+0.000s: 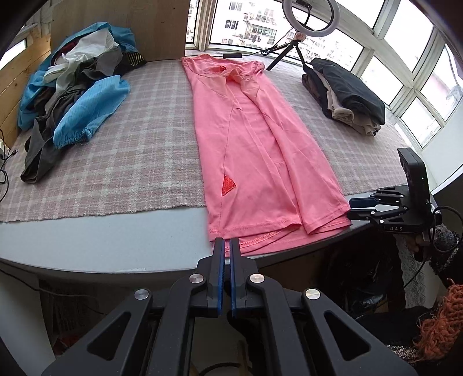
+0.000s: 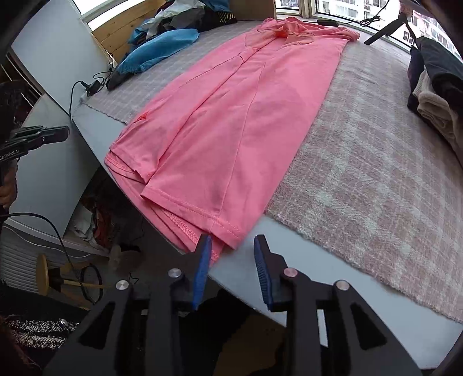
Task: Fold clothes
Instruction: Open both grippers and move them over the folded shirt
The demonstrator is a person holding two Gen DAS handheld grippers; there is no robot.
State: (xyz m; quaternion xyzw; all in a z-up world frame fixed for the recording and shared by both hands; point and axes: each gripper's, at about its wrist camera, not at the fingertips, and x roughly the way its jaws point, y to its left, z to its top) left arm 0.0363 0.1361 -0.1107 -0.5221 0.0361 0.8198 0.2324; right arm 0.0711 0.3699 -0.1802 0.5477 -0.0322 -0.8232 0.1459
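Grey table [image 1: 101,240] carries a plaid cloth [image 1: 121,162] under the pink shirt [image 1: 254,150].

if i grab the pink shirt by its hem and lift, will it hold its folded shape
Probably not: the pink shirt looks thin and creased, so it should droop. Its overlapped layers at the hem lie loose and may slide apart. It likely weighs little.

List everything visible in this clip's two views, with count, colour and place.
pink shirt: one, pink, sides folded in, lengthwise mid-table, hem over the near edge
unfolded clothes pile: one, blue, white, grey, far left
folded stack: one, dark and beige, far right
checked cloth: one, pink-grey, covering the table
table: one, grey
ring light: one, on black tripod, by the windows
left claw: black with blue pads, nearly shut at the hem's left corner
right claw: open at the hem's right corner
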